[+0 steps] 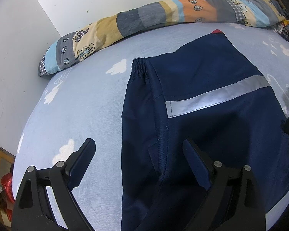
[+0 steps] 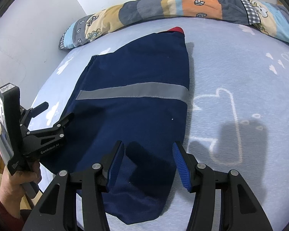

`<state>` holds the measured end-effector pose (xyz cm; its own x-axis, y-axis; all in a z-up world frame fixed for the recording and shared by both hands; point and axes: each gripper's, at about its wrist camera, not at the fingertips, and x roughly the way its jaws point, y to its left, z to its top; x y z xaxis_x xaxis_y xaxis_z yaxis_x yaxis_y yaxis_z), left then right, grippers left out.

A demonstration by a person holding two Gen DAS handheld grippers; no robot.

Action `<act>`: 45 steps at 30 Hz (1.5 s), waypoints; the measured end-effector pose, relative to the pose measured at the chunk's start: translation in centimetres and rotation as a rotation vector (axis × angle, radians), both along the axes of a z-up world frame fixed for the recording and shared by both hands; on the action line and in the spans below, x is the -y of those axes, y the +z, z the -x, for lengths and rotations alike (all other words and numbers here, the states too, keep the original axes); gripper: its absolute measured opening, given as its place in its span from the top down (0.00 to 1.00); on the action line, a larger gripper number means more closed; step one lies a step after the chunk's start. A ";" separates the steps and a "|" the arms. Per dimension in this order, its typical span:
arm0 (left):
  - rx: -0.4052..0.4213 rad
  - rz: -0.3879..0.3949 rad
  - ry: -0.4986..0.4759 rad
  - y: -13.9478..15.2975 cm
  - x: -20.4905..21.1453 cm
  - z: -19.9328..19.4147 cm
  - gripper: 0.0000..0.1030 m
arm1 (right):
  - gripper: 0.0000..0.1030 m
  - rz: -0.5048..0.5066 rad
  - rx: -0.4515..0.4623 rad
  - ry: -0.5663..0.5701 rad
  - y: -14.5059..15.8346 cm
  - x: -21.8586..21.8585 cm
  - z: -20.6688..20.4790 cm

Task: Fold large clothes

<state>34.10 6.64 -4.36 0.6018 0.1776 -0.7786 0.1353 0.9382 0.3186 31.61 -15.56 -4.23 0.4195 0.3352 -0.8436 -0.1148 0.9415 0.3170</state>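
Navy trousers (image 2: pixel 133 115), smooth woven cloth with a grey reflective band (image 2: pixel 133 92), lie folded on a fleecy bed (image 2: pixel 231 73); both grippers' fingers (image 1: pixel 82 161) (image 2: pixel 180 163) wide, empty.

Your left wrist camera looks steeply down along its jaws from close above the bed (image 1: pixel 86 100), facing the wall, over the left edge of the navy garment (image 1: pixel 212 115). Your right wrist camera sits equally close, aimed the same way over the garment's near right part. Both views share the garment's grey stripe (image 1: pixel 217 96), the patchwork quilt (image 1: pixel 144 19) along the wall, and each catches the other's gripper at its edge.
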 end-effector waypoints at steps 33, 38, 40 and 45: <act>-0.483 1.042 0.066 -5.8 -7.6 -1.2 0.35 | 0.40 -0.406 -0.092 0.035 -5.8 1.0 -7.7; -0.407 0.917 0.049 -3.4 -5.9 -0.7 0.65 | 0.64 -0.275 0.017 0.065 -2.4 -0.6 -6.7; -0.381 0.918 0.041 -2.3 -5.4 -0.2 0.69 | 0.66 -0.253 0.053 0.077 -1.0 -1.1 -6.2; -0.327 0.946 -0.017 0.4 -3.5 0.3 0.69 | 0.66 -0.238 0.134 0.080 2.7 0.2 -4.4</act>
